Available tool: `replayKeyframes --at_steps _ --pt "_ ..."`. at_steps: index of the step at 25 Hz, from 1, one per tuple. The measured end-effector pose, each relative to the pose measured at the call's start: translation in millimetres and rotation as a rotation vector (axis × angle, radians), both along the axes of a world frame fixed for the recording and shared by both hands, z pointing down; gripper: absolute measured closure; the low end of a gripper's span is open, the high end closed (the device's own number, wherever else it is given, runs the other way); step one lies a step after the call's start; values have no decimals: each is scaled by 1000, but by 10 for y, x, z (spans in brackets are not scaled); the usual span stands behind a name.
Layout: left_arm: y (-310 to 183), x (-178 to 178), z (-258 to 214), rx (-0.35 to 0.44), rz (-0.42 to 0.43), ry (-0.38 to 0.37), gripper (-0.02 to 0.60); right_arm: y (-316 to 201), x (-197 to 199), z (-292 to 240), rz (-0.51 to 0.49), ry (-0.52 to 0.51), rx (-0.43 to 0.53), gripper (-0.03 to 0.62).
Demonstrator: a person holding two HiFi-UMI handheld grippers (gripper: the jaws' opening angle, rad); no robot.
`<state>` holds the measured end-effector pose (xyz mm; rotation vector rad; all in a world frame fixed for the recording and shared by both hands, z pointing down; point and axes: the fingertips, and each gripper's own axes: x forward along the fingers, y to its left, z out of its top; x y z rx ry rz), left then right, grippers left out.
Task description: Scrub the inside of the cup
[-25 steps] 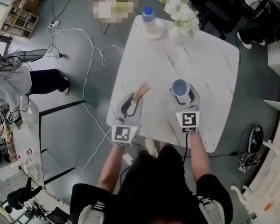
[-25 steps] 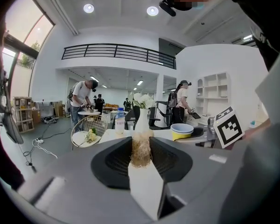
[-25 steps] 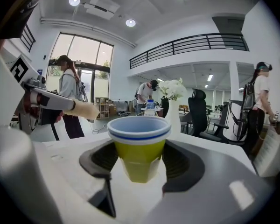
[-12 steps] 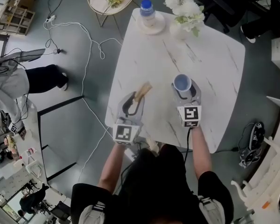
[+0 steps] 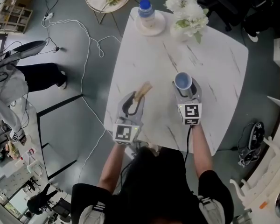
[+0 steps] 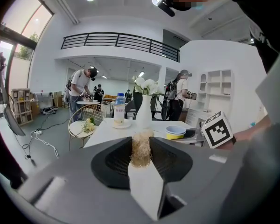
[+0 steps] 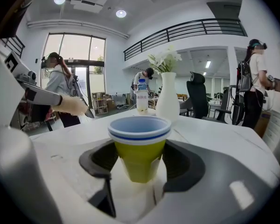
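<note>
**Brush and cup both in hand, not yet brought together**

My right gripper (image 5: 185, 89) has its fingers (image 7: 186, 160) clenched on the lower body of the cup (image 7: 140, 143). It holds the cup upright just above the bench (image 5: 214, 64), near the front edge. The grip sits low on the yellow wall, so the blue rim and the whole mouth are clear. I judge that is the point of it: nothing of the gripper blocks the way in from above.

My left gripper (image 5: 133, 100) is closed on the brush (image 5: 143, 89), pinching its pale handle so the tan bristle tuft sticks out past the fingertips. That overhang is what lets the bristles reach down the cup wall before the fingers meet the rim. The handle's material is hard to read from here; it may be wood or plastic.

The two tools are level with each other and well apart, with bare bench between them. The brush tip points forward and slightly toward the cup. No scrubbing has begun. Next, I think, the brush must swing right and tip down into the mouth while the right side braces the cup.
</note>
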<state>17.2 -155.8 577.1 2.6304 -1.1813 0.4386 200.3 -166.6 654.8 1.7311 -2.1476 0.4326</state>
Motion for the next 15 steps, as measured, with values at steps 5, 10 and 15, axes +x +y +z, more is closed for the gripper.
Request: replayKeyframes --at_steps 5,10,15 --pt "-80 43 59 -20 -6 1 459 -101 30 66 5 -8 -9 298" --pt "-114 83 105 -30 -1 3 459 -145 42 124 6 3 -31 298" --pt "-151 98 135 -33 0 3 459 -177 84 140 24 -1 -31 298"
